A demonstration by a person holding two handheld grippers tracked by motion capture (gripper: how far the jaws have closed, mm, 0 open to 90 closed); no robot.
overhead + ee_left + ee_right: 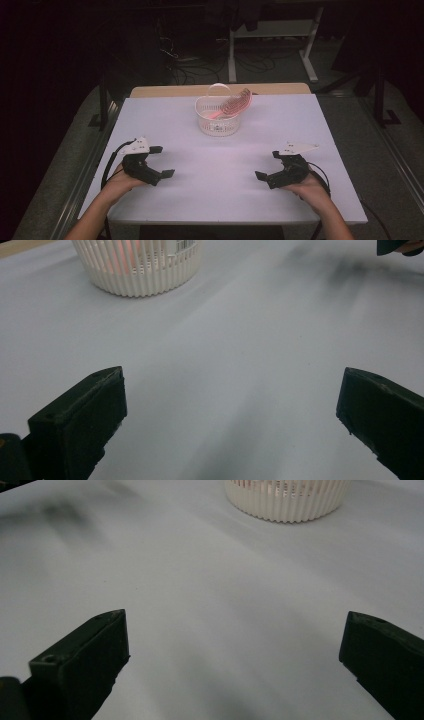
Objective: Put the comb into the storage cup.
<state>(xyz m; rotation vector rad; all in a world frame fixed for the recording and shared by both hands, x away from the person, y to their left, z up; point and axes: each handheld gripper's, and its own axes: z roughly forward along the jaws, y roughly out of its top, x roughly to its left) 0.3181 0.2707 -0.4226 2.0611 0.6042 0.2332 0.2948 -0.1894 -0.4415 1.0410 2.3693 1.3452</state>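
A white slatted basket (pixel 218 118) stands at the far middle of the white table (pixel 220 200), with a pink comb-like object (pixel 234 105) leaning out of it over the rim. My left gripper (pixel 161 161) rests low at the near left, open, with nothing between its jaws. My right gripper (pixel 267 165) mirrors it at the near right, also open and holding nothing. In the left gripper view the basket (pixel 140 267) sits ahead at upper left; in the right gripper view the basket (pixel 287 497) sits ahead at upper right.
The table has a wooden strip (pixel 165 91) along its far edge. Beyond it lie a dark floor with cables and a white desk frame (pixel 272 40). Bare white tabletop stretches between the grippers and the basket.
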